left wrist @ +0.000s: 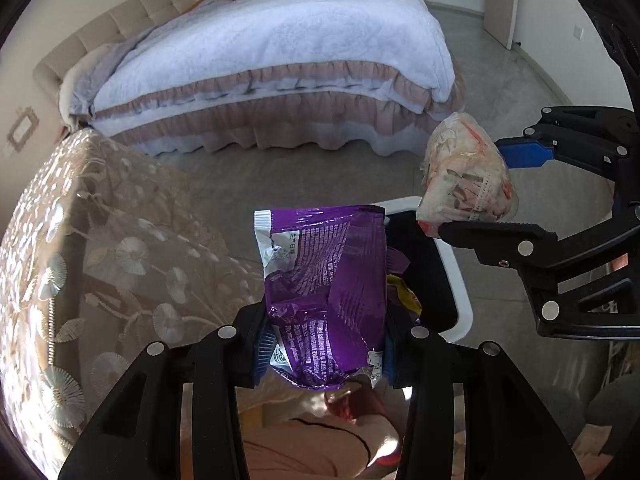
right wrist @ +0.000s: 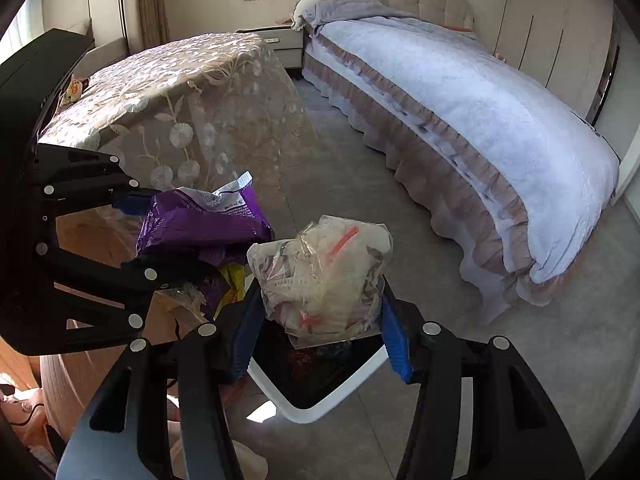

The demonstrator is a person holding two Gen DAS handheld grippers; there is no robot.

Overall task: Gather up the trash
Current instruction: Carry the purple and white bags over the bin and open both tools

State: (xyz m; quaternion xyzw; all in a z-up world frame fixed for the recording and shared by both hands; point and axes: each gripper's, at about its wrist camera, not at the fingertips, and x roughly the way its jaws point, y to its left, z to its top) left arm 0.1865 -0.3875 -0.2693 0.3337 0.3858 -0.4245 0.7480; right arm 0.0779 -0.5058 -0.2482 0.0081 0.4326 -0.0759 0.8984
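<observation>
My left gripper (left wrist: 322, 354) is shut on a crumpled purple snack wrapper (left wrist: 324, 288) and holds it over a white-rimmed trash bin (left wrist: 456, 276). The wrapper also shows in the right wrist view (right wrist: 200, 224). My right gripper (right wrist: 320, 328) is shut on a clear plastic bag of crumpled scraps (right wrist: 324, 276), held above the bin (right wrist: 320, 408). In the left wrist view the bag (left wrist: 466, 176) hangs to the right of the wrapper, pinched by the right gripper (left wrist: 480, 188). A yellow wrapper (left wrist: 404, 294) lies inside the bin.
A table with an embroidered floral cloth (right wrist: 180, 100) stands just left of the bin. A bed with a pale blue cover (right wrist: 460, 100) runs along the far side. Grey floor (right wrist: 360, 200) lies between them. A nightstand (right wrist: 276, 46) stands by the headboard.
</observation>
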